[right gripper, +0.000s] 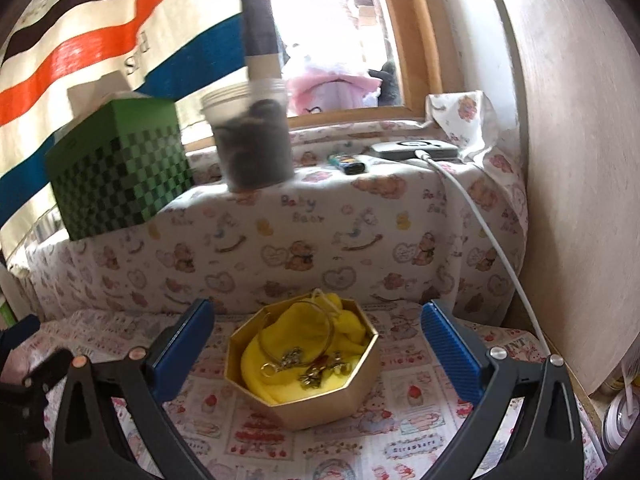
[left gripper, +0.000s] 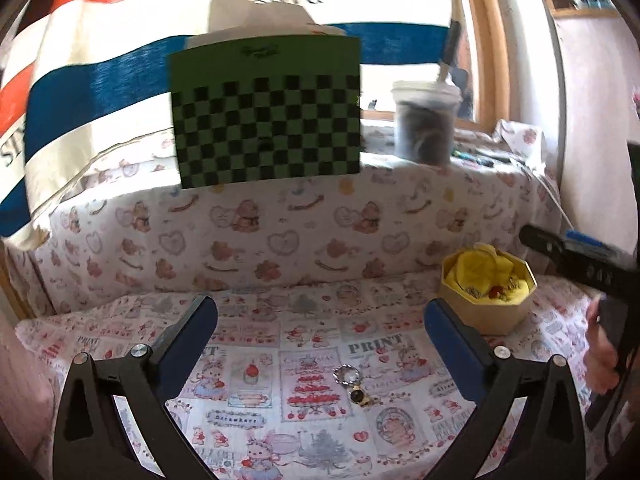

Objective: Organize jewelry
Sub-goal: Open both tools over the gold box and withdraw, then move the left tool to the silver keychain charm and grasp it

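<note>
both tongs are standing wide open, gripping nothing. left tongs (left gripper: 320, 344) are hovering over the loose jewelry piece (left gripper: 354, 386), lying low centre on the printed worktop cloth (left gripper: 248, 400), between the fingers, long axis running toward lower right. right tongs (right gripper: 316, 344) are framing the gold octagonal box (right gripper: 320, 396) with its yellow pouch (right gripper: 272, 360); left looks nearer. nothing is blocking.

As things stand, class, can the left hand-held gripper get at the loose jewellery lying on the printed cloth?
Probably yes. The left hand-held gripper stands wide open and empty, and the loose jewellery lies on the printed cloth between its fingers, with nothing over it. The gold box sits off to the side.
</note>
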Available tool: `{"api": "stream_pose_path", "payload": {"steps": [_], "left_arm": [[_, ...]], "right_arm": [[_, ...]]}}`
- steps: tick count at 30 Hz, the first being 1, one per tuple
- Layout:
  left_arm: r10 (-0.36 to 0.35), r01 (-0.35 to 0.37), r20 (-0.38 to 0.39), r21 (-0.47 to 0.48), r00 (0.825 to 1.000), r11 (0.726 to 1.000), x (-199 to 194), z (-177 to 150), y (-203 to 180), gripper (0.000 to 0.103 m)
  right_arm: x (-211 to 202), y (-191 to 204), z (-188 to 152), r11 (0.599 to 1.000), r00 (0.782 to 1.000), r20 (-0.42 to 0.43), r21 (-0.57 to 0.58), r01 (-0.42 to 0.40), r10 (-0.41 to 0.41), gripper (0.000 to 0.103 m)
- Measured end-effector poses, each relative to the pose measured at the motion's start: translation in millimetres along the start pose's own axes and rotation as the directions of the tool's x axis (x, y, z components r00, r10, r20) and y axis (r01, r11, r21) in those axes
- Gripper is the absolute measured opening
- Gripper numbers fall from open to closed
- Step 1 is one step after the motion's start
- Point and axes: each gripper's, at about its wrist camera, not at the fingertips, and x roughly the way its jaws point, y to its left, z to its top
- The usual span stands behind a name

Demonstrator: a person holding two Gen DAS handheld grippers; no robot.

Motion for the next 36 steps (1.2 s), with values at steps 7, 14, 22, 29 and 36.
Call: {"api": "stream_pose_path", "payload": {"steps": [7, 14, 22, 29, 36], "left_arm": [[0.112, -0.111, 0.056, -0.016, 0.992, 0.994, 0.7, -4.9, 18.6, 0.103], [0.128, -0.134, -0.067, -0.092, 0.989, 0.987, 20.3, -8.5, 32.9, 0.103], [0.122, -0.143, -0.143, -0.152, 0.982, 0.978, 31.1, -13.1, 45.3, 0.103], [0.132, -0.154, -0.127, -0.178, 0.983, 0.972, 27.0, -13.0, 48.5, 0.103], [0.158, -0.182, -0.157, -0.148, 0.975, 0.972, 29.4, -13.5, 46.5, 0.103]], "right_arm": [[2.4, 20.8, -8.3, 0.994, 0.999, -0.002, -0.106, 0.038, -0.038, 0.103], [-1.0, 34.6, -15.0, 0.979, 0.995, 0.039, -0.183, 0.094, -0.088, 0.103], [6.9, 23.7, -13.2, 0.990, 0.998, -0.013, -0.130, 0.061, -0.063, 0.103], [8.3, 23.6, -13.2, 0.991, 0.998, -0.024, -0.126, 0.053, -0.056, 0.103], [6.8, 27.9, -14.5, 0.989, 0.999, -0.024, -0.142, 0.045, -0.048, 0.103]]}}
